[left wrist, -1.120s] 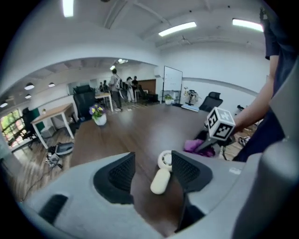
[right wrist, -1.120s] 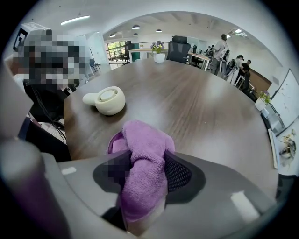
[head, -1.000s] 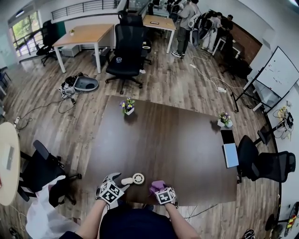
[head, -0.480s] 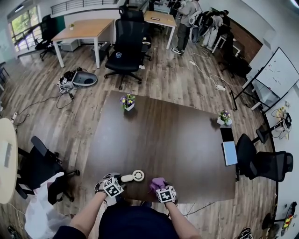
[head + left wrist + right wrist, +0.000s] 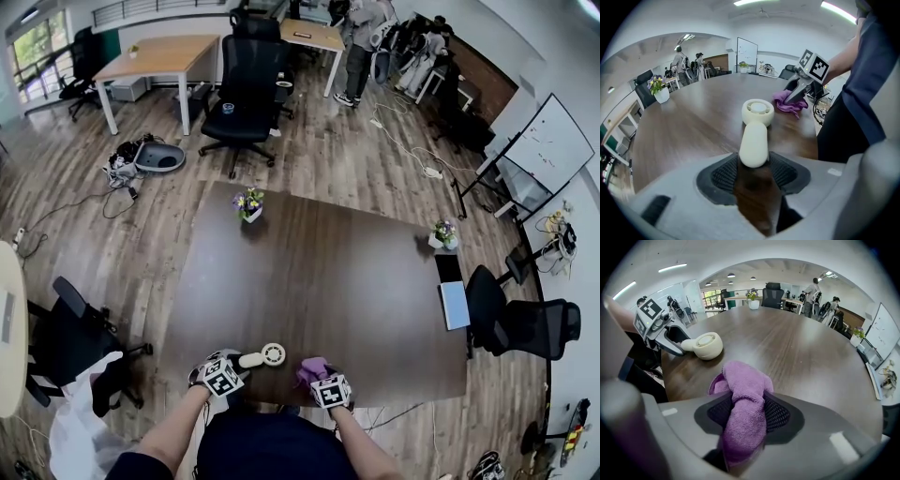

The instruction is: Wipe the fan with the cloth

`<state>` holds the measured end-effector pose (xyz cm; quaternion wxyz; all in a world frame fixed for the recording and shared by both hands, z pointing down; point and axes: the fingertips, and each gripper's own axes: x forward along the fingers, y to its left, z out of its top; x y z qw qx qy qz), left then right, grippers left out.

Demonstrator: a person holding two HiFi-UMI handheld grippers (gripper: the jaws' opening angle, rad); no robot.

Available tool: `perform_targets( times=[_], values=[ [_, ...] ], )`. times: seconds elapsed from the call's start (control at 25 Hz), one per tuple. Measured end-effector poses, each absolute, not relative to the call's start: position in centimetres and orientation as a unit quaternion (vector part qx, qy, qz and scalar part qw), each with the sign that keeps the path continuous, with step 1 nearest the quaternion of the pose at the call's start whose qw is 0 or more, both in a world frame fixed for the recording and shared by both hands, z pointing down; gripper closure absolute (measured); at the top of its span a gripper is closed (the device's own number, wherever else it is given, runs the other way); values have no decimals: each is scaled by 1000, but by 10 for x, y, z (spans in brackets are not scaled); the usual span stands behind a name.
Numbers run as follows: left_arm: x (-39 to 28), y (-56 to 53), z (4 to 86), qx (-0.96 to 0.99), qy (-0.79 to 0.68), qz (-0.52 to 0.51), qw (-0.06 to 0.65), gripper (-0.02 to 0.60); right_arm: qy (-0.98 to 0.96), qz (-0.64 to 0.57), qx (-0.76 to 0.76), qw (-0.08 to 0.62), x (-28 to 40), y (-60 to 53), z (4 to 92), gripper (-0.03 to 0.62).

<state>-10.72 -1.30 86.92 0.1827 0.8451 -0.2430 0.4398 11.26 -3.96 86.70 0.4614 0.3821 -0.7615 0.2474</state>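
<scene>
Left gripper, jaws just closing, pinches the handle of the cream plastic handheld fan at the near edge of the dark wooden table. Right gripper clamps the bunched purple microfibre cloth; cloth lies just right of fan.

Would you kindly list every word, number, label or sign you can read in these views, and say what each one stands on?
No text here can be read.
Whiteboard: marks too small to read.
Left marker cube and right marker cube: black-and-white square patterns, no letters or numbers.
Fan and cloth: no label visible.
</scene>
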Motion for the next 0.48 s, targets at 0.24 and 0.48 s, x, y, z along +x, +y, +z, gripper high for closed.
perform_targets(
  times=[0.24,0.48],
  values=[
    [-108,-14,872,850,-250,427,182,399,-760,248,390,457,114,-42,867,414],
    [-107,-12,872,851,-249,424,185,399,-753,303,428,397,116,-49,853,459]
  ],
)
